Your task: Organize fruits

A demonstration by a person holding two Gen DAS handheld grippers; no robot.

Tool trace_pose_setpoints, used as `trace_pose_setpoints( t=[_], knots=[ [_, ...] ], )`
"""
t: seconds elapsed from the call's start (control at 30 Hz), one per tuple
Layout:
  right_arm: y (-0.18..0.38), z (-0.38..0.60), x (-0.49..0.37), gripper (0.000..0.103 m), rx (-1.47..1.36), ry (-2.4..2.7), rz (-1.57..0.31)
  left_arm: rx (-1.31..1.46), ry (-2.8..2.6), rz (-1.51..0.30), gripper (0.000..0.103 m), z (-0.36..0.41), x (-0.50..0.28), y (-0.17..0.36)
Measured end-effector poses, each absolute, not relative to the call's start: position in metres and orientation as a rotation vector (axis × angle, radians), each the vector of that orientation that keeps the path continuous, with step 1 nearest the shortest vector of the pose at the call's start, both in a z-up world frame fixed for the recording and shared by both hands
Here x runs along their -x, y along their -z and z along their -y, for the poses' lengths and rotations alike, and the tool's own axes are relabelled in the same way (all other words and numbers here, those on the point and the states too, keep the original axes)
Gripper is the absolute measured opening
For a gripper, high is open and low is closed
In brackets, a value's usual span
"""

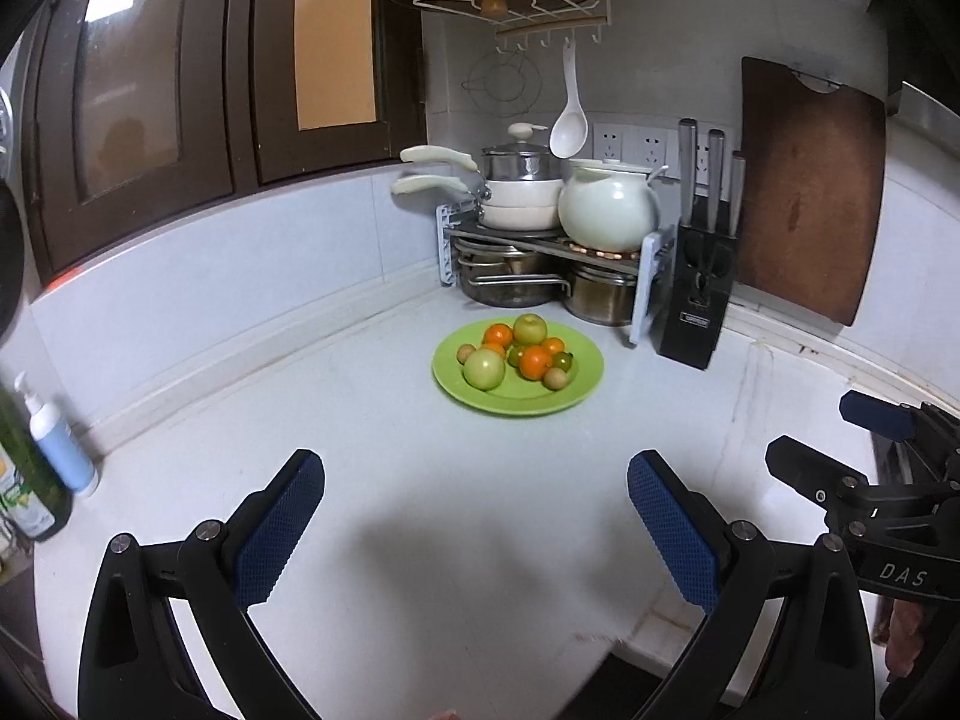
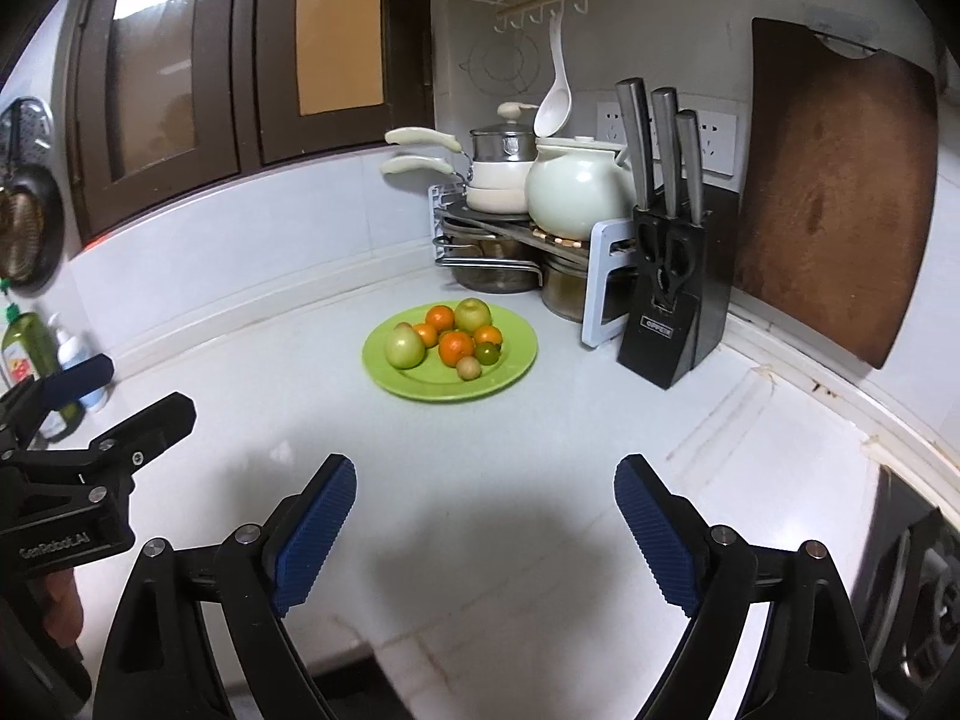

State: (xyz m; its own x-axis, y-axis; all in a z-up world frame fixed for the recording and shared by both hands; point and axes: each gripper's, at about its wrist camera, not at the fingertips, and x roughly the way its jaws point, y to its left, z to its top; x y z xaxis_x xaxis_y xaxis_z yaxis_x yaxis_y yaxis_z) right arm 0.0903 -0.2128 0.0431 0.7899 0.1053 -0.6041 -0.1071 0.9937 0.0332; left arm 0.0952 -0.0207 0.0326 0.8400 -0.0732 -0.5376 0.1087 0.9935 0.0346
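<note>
Green plate of fruits on the white counter well ahead of your left tool and right tool, both spread wide, gripping nothing, pointed toward the plate.

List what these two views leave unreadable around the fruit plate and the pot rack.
- Fruit at the back of the green plate: both views, partly hidden by the front fruit; exact count unclear.
- Small round brown fruits: too small to tell their kind.
- Pots under the rack: shelf and shadow hide their contents.
- Right claw in the left view: cut by the edge.
- Bottles in the right view: labels too small, partly behind the left claw.
</note>
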Motion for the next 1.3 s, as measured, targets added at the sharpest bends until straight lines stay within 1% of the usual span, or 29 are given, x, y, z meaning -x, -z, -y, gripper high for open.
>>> trace_pose_setpoints(
  t=[0.57, 1.3],
  knots=[
    [-0.053, 0.224, -0.034, 0.090, -0.001, -0.136, -0.625, -0.065, 0.080, -0.533, 0.103, 0.030, -0.037, -0.041],
    [-0.054, 0.216, -0.016, 0.090, 0.006, -0.162, -0.618, -0.059, 0.072, -0.528, 0.103, 0.025, -0.016, -0.042]
  ],
)
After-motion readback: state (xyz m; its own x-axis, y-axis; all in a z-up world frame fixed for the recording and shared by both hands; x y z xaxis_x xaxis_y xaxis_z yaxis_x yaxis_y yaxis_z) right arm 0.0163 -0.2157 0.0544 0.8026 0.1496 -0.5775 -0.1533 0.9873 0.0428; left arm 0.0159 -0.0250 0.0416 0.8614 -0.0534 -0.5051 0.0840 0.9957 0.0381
